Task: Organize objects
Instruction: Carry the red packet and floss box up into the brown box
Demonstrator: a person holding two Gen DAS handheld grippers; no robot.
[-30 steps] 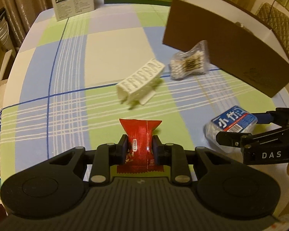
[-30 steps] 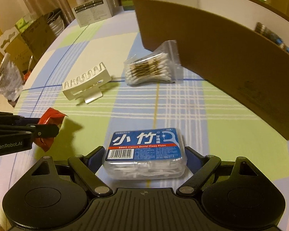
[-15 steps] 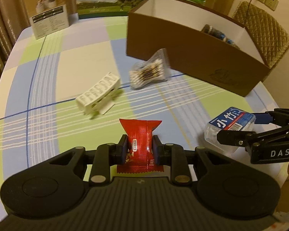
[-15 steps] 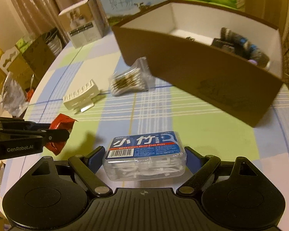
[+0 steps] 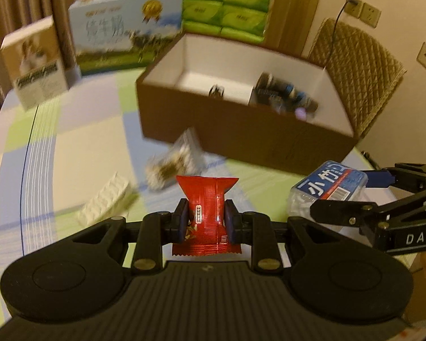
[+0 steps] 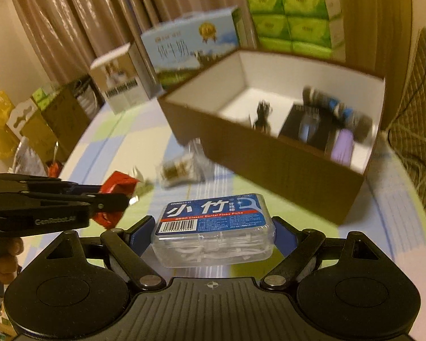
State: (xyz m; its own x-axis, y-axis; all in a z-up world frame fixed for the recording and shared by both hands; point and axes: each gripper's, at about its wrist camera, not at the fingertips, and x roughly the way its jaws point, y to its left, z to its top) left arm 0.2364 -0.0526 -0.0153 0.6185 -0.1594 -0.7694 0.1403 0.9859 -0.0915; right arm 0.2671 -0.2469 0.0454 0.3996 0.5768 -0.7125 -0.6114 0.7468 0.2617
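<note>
The left gripper (image 5: 206,217) pinches a light, crinkly red packet (image 5: 206,213) at its middle, while the right gripper (image 6: 213,237) clamps a rigid, slick floss case (image 6: 213,234) by its ends.

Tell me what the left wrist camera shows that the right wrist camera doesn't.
Only the left wrist view shows the white ridged rack on the tablecloth and two wall sockets. Only the right wrist view shows the yellow bag and cartons beside the table. Both show the left gripper clamping the red snack packet, the right gripper holding the dental floss pick box, and the brown box.
</note>
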